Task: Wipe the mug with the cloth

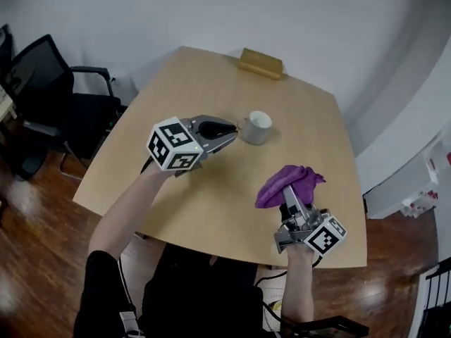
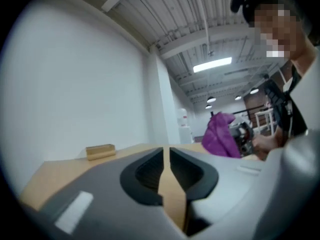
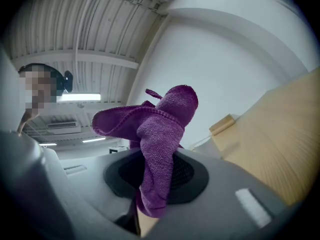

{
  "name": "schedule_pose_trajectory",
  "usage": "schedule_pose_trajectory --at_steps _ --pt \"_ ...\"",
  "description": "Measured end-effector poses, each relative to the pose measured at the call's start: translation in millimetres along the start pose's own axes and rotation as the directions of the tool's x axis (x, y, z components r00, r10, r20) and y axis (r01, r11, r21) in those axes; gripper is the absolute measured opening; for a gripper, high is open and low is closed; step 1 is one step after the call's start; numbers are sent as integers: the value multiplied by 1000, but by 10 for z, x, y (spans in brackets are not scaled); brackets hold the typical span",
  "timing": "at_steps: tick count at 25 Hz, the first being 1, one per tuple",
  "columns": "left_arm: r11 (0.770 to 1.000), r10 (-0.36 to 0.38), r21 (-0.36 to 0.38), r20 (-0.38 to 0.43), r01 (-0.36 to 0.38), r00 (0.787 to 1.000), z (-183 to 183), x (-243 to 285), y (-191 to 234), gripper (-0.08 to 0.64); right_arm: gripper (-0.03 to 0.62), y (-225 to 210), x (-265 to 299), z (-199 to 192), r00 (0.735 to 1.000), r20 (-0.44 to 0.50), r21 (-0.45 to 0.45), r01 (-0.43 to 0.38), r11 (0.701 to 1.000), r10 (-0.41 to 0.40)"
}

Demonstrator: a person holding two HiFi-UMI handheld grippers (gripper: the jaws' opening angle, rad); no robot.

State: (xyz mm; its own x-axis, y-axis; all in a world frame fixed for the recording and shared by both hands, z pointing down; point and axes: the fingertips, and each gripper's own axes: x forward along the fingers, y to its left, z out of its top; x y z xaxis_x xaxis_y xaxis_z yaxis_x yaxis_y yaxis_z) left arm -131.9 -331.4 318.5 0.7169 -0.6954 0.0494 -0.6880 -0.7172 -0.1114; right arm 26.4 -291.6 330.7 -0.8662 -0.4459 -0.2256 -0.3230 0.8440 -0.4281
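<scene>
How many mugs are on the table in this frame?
1. The white mug stands on the table near its middle, just ahead of the left gripper; none seems hidden.

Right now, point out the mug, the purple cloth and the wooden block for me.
mug (image 1: 255, 132): head view, on its white side wall.
purple cloth (image 1: 287, 183): head view, middle of the bunched fabric.
wooden block (image 1: 261, 63): head view, on its top face.
</scene>
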Motion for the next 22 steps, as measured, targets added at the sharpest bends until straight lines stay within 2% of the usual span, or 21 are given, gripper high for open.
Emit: schedule_pose_trajectory --at_steps 1,2,4,6,9,13,14,15,17,22 --pt "1000 30 -2 -51 -31 998 -114 44 267 60 83 -49 70 1 1000 -5 2 3 1000 -3" --pt "998 51 -16 -94 -53 994 -233 92 502 110 83 -93 135 -5 1000 -13 7 3 1000 -2" --pt "996 59 -50 -153 -68 986 -453 214 842 175 83 -157 242 -34 1000 -31 24 -3 1000 4" --pt "997 33 -68 -195 -47 980 -674 363 1002 243 83 -199 302 -86 999 -49 32 -4 999 5" --pt "999 -25 -50 -244 13 970 -969 583 1032 262 83 -235 320 -198 997 -74 30 1 1000 1" --pt "998 -63 -15 -256 61 965 -1105 799 1080 260 83 -244 352 -227 995 -100 8 11 1000 -10" --pt "998 -67 -9 -259 67 964 -1123 833 1095 238 83 -245 356 -226 994 -105 4 14 1000 -13" --pt "998 -68 -2 -263 71 962 -1138 855 1107 213 83 -241 357 -227 994 -109 3 14 1000 -14" --pt "998 -64 5 -279 68 958 -1166 868 1125 86 83 -242 344 -226 994 -110 0 18 1000 -18" --pt "995 -85 -80 -271 66 959 -1175 744 942 78 83 -331 267 -250 993 -110 -9 50 999 -51"
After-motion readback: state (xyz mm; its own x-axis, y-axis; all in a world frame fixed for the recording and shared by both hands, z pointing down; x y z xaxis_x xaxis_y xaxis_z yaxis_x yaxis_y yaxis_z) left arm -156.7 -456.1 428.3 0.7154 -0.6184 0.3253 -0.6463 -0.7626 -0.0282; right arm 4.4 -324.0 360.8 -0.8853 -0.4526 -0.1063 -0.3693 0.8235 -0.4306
